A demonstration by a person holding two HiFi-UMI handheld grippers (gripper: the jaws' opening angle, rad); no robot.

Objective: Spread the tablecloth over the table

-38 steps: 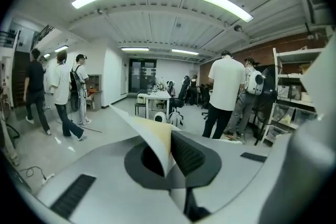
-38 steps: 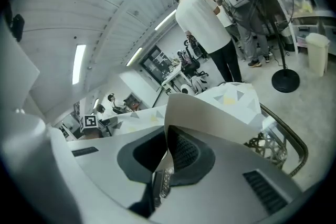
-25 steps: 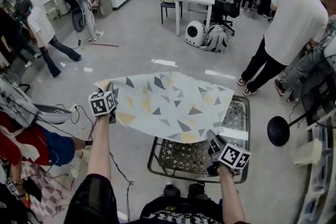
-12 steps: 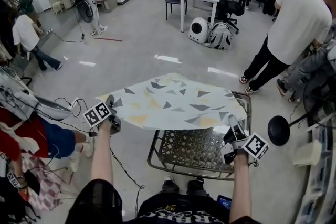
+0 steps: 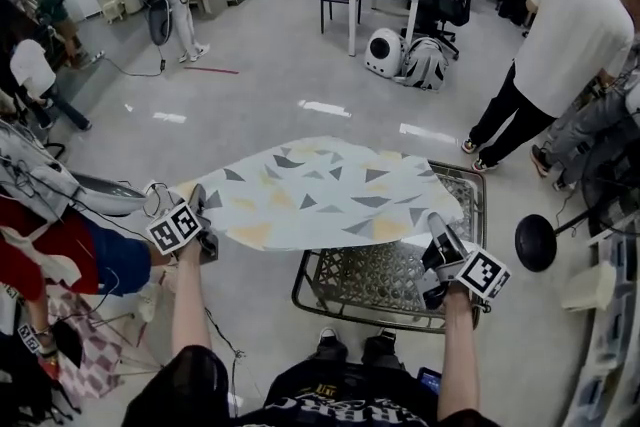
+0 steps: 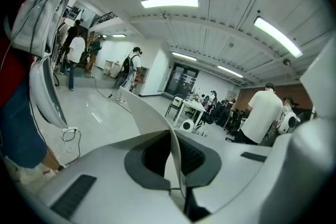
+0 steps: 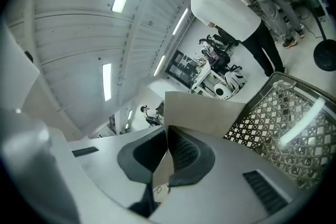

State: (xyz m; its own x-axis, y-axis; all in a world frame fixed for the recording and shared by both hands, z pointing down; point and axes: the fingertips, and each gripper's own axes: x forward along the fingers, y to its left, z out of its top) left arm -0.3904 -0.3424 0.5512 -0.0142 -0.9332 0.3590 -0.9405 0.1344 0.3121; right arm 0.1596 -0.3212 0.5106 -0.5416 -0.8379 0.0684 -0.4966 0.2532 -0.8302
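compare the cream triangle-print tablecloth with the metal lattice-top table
The tablecloth is printed fabric; the table is rigid open lattice. The tablecloth hangs in the air, pinched by the left gripper and right gripper; the table stands on the floor. The tablecloth reaches past the table toward the left gripper. Both are roughly rectangular.

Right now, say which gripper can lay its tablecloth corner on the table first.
Likely right: the right gripper holds the tablecloth over the lattice table; the left gripper holds its corner beyond it, over floor.
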